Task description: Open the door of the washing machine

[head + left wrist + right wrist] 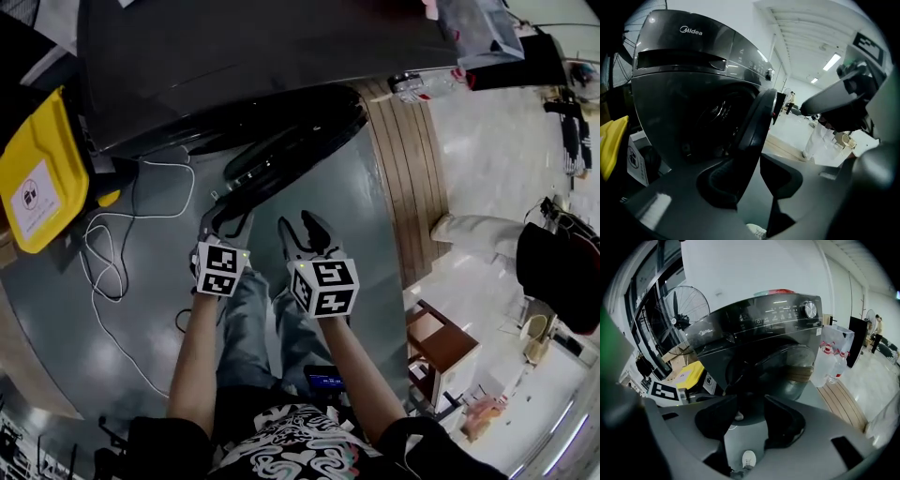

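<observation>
Starting at the left gripper: its jaws are drawn in on the free rim of the door, one pad on either side, pinching it as far as the views show. In my judgement that hold suits swinging the door wider. The door stands ajar, angled out from the washing machine ahead of the gripper, with the dark drum opening exposed behind it. The right gripper hovers just beside the left, jaws spread and empty, apparently held in reserve. A white cable trails on the floor off the left gripper's outer side.
</observation>
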The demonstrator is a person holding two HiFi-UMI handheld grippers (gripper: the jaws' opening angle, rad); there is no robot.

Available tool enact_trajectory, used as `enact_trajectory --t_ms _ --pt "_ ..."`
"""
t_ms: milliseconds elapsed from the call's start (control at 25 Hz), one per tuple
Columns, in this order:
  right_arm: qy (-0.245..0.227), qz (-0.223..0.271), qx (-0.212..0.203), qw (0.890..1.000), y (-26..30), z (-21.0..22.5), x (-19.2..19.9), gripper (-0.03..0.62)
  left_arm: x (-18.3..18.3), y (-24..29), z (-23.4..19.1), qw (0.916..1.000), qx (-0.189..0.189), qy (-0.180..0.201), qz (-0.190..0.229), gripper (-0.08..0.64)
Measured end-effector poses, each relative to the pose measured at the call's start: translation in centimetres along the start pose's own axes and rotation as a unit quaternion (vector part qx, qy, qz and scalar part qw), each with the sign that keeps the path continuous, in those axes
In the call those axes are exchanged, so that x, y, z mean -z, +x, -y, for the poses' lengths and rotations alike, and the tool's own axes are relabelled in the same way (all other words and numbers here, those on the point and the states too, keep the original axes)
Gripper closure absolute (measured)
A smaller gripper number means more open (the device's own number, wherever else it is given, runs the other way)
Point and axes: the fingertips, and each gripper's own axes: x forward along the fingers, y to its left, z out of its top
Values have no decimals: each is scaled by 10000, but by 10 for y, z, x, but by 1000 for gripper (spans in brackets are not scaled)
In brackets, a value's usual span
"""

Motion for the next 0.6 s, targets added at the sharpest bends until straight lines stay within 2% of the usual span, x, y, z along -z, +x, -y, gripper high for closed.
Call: enact_trajectory --t_ms 120,240,360,480,560,600 --pt "77 -129 45 9999 4 6 11 397 10 -3 27 9997 188 87 -87 417" --pt "183 -132 -227 9995 4 1 17 351 20 -5 52 9984 426 283 -229 418" --pt "178 -79 -394 9990 -1 -6 17 342 27 -4 75 9965 655 408 -314 414" --pt "230 -142 -173 9995 -6 1 22 341 33 -6 97 9944 840 508 -397 413" --pt "265 -197 102 9994 -13 12 29 376 37 -7 112 9918 1010 630 -457 411" --pt "307 -207 200 9991 -15 18 31 371 38 -6 119 9899 1114 732 -489 413"
